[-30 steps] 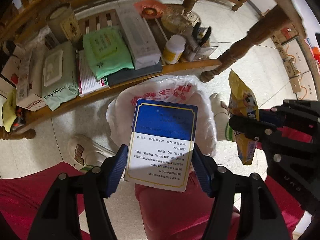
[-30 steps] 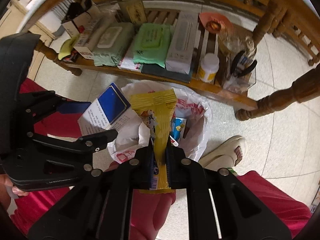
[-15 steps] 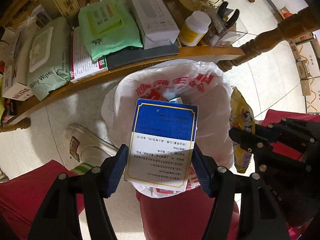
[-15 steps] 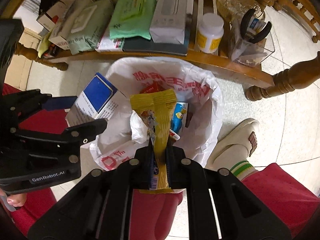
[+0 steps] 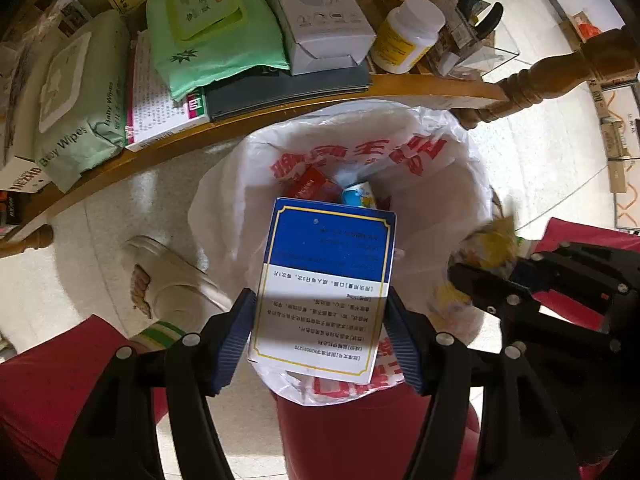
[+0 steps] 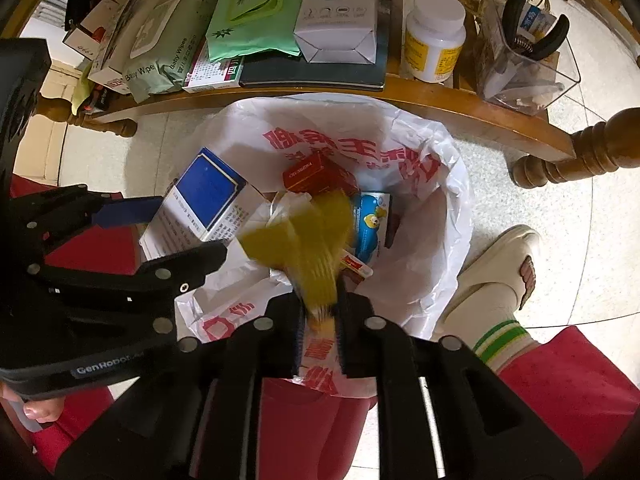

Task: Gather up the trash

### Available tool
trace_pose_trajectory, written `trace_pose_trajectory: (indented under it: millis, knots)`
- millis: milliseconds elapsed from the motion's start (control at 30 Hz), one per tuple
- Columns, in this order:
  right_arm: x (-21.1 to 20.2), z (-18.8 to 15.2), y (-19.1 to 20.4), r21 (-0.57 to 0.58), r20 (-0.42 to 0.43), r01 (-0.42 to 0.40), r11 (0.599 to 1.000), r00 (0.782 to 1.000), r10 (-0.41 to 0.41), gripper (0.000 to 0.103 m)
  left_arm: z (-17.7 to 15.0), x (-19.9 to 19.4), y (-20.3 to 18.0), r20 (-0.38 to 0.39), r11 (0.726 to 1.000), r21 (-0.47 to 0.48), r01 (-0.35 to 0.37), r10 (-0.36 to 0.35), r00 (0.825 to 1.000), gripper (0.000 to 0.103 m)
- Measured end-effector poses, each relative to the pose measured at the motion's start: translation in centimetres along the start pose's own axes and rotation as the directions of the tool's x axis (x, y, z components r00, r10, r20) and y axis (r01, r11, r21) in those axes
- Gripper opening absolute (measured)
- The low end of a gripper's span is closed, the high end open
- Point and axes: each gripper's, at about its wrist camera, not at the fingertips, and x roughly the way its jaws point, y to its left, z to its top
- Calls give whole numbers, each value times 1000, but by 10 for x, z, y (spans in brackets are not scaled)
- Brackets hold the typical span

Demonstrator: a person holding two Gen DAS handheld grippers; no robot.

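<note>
A white trash bag (image 5: 440, 184) with red print stands open on the floor below both grippers. My left gripper (image 5: 320, 308) is shut on a blue and white box (image 5: 328, 280), held over the bag's near rim; the box (image 6: 204, 196) also shows in the right wrist view. My right gripper (image 6: 318, 312) points down over the bag (image 6: 432, 200) and its jaws are opening. The yellow snack wrapper (image 6: 308, 240) is blurred and tilted, slipping loose between the parted pads. A red box (image 6: 320, 176) and a blue cartoon carton (image 6: 372, 220) lie inside the bag.
A low wooden shelf (image 5: 280, 116) behind the bag carries baby wipes (image 5: 76, 92), a green wipes pack (image 5: 208, 28), a long white box (image 5: 320, 12), a pill bottle (image 5: 408, 32) and a clear holder (image 6: 528, 64) with pliers. A person's slippered feet (image 5: 168, 280) (image 6: 492, 284) and red trousers flank the bag.
Both grippers have sunk closer to the bag's mouth. The right jaws have parted and the yellow wrapper, upright before, now tips and blurs. The blue box stays gripped.
</note>
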Motion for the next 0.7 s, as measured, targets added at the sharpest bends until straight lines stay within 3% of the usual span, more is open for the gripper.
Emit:
trace_pose_trajectory:
  millis: [67,133,267,700]
  knots:
    - [0,1,-1,1,3,12,1000,1000,-12,25,1,3,2,-15,1000,-9,-16,16,1000,64]
    - [-1,1,-3,12,8,14,1000,1000,-14,43,2,6,6,-36,999,-30,-25,24,999,69]
    - [-3,1,-4,19,17,20,1000,1000,-21,44,2,8,11,-51,998,-49,-38,36,998,75]
    - [-20,-7,-1,43,54,25,999,998,-27,47,-4,-13,3,9,994,-54,-94,94,996,76]
